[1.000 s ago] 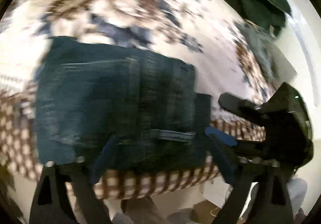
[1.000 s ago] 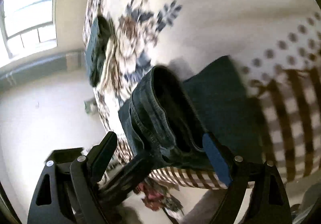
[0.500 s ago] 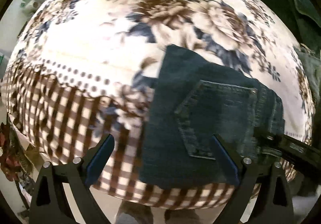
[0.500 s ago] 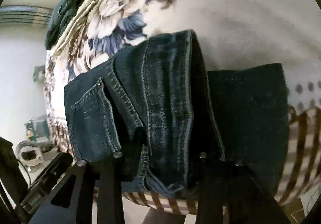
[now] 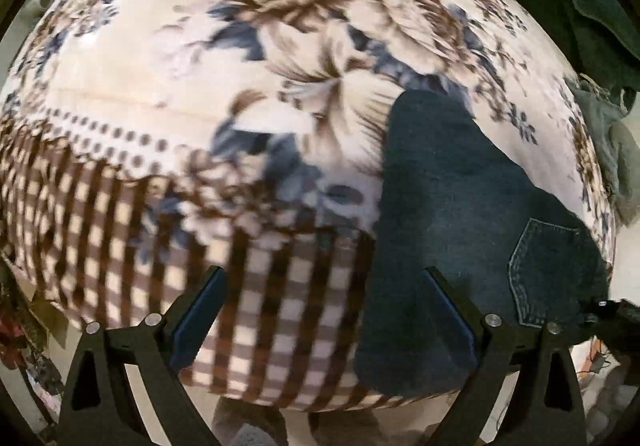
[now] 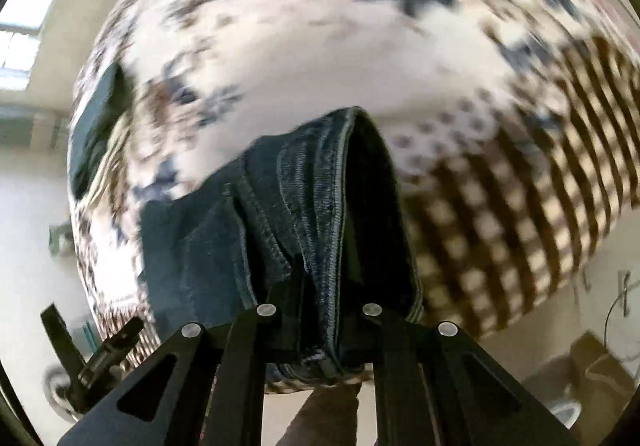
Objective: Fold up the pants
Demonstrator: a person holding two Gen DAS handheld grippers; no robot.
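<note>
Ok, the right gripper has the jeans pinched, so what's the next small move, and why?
Probably carry the pinched edge across with the right gripper, laying it over the flat part of the jeans. The right is shut on a thick denim fold; the left gripper is open, holding nothing, over the checked blanket.

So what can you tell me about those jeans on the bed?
The jeans are dark blue denim, folded into a compact bundle on the flowered and checked blanket near its front edge. A stitched back pocket faces up. The right gripper is shut on the thick seamed edge, lifting it so the layers gape open. The left gripper is open beside them, holding nothing.
</note>
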